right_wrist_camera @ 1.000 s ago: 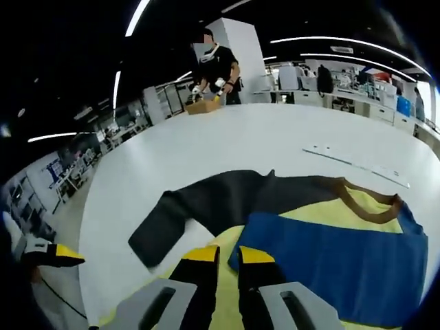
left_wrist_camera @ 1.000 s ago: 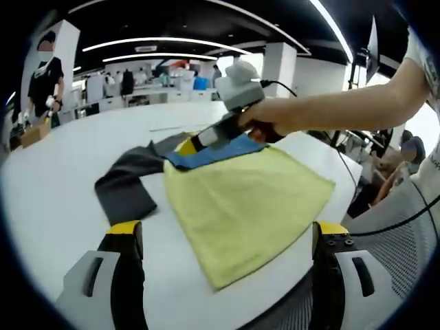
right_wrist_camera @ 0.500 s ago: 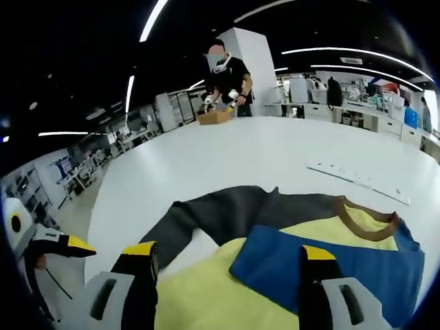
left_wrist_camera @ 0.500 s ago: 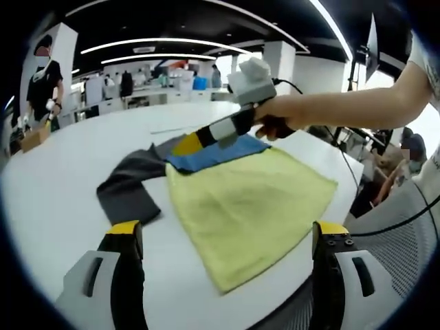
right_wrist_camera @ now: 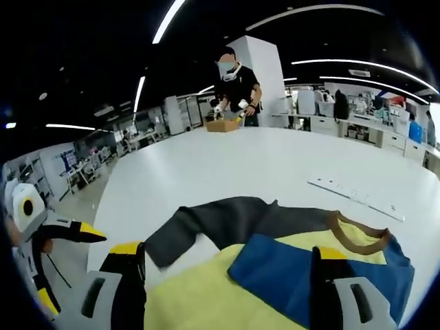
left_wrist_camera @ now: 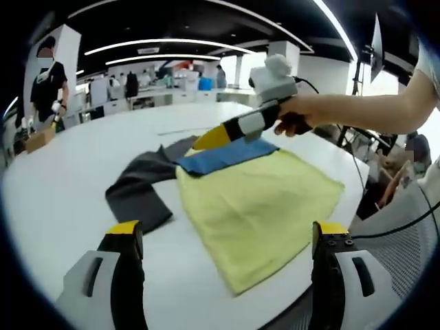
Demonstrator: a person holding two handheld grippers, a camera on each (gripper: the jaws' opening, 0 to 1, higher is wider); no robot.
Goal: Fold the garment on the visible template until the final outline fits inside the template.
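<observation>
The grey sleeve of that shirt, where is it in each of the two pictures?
Left gripper view: the grey sleeve lies left of centre on the white table, left of the yellow fabric.
Right gripper view: lower centre-left.
Shared landmark: the blue panel beside it.

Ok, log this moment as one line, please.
garment: partly folded, yellow side up, blue panel and grey sleeve showing | right tongs: open, above garment | left tongs: open, empty | table: white

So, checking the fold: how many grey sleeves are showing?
1: the grey sleeve lies spread on the white table, left of the yellow body. Another may be hidden underneath.
</observation>
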